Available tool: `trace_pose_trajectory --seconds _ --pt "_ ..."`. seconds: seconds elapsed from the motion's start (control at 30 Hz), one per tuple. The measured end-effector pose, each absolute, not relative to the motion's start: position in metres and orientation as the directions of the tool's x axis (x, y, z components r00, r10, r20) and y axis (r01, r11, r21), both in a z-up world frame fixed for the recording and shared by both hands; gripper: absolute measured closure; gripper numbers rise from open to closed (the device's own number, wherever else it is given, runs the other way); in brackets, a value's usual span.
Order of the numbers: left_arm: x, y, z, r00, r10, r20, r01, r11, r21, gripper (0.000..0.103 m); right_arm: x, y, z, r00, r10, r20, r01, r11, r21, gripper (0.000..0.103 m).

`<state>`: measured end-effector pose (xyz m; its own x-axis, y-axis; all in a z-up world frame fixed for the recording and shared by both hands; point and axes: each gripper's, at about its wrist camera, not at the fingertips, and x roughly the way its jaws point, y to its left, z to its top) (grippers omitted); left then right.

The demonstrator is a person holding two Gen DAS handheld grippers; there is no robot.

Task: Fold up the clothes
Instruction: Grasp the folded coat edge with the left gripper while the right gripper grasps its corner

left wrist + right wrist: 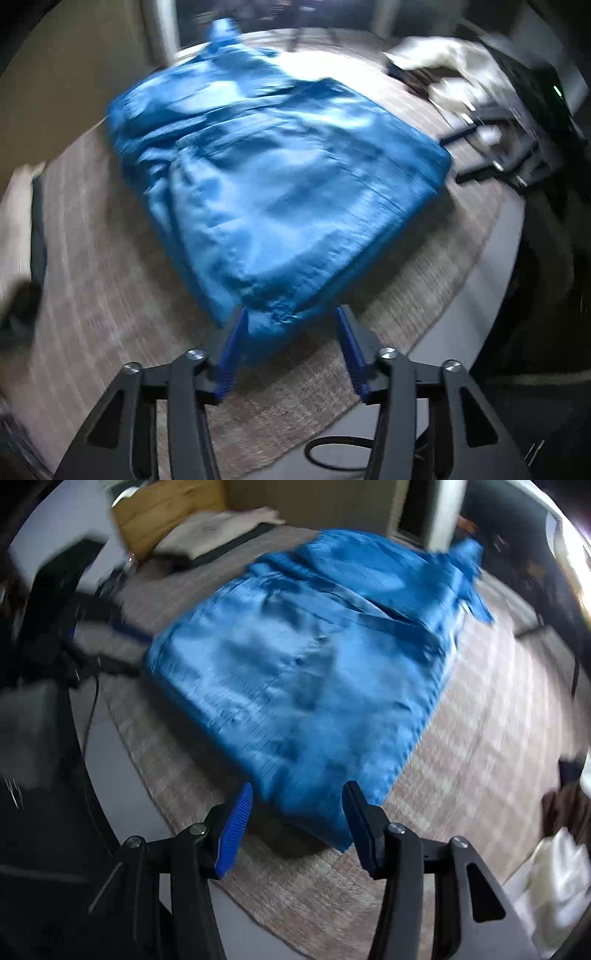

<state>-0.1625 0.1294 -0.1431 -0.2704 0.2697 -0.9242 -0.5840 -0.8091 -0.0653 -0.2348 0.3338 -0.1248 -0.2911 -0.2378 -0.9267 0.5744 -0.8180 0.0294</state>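
A woven grey rug lies under your grippers. The shiny blue garment spreads ahead, its near corners between your left gripper and right gripper, both released.

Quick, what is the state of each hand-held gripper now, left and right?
Left hand-held gripper: open, jaws apart around the near edge of the blue garment, not pinching it.
Right hand-held gripper: open, the garment's corner between its jaws, not gripped.

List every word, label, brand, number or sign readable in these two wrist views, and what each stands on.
None readable.
Shiny blue garment: no print or tag shows.
Pale folded cloth pile: blurred; no text can be made out.
Dark device with a green light: the light only, no characters.
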Motion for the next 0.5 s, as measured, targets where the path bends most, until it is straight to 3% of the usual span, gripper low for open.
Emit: trace_pose_trajectory --seconds 0.13,0.37,0.5 --pt "-0.164 0.147 -0.164 -0.228 0.214 -0.95 -0.678 -0.735 -0.003 0.054 -0.237 0.322 -0.15 -0.253 -0.154 -0.955 0.651 -0.758 -0.05 0.052" --pt "-0.176 0.153 -0.18 -0.229 0.167 -0.959 -0.707 -0.706 0.045 0.053 -0.238 0.305 -0.173 -0.278 -0.05 -0.959 0.717 -0.676 -0.172 0.048" --pt "-0.181 0.151 -0.179 -0.217 0.188 -0.958 -0.714 -0.7 0.024 0.054 -0.245 0.311 -0.171 -0.271 -0.077 -0.959 0.704 -0.695 -0.143 0.047"
